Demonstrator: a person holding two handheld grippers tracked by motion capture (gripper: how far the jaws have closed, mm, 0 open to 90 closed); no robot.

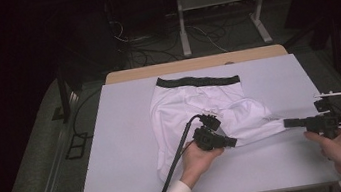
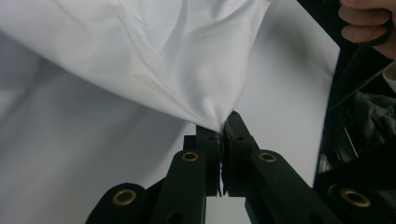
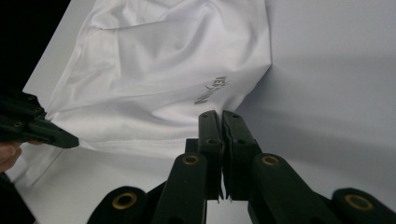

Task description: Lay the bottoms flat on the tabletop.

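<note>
On the white table (image 1: 115, 149), white shorts (image 1: 195, 107) in both clamped grippers (image 1: 230, 142) (image 1: 287, 123).

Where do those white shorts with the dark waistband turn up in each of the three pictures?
High view: white shorts lie mid-table, dark waistband farthest from the person.
Left gripper view: the cloth fills the top, a fold pinched in the left gripper.
Right gripper view: upper left, grey logo facing up.
Shared landmark: the pale table.

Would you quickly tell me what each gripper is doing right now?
Left gripper: shut on the white shorts.
Right gripper: shut on the shorts' hem.
</note>
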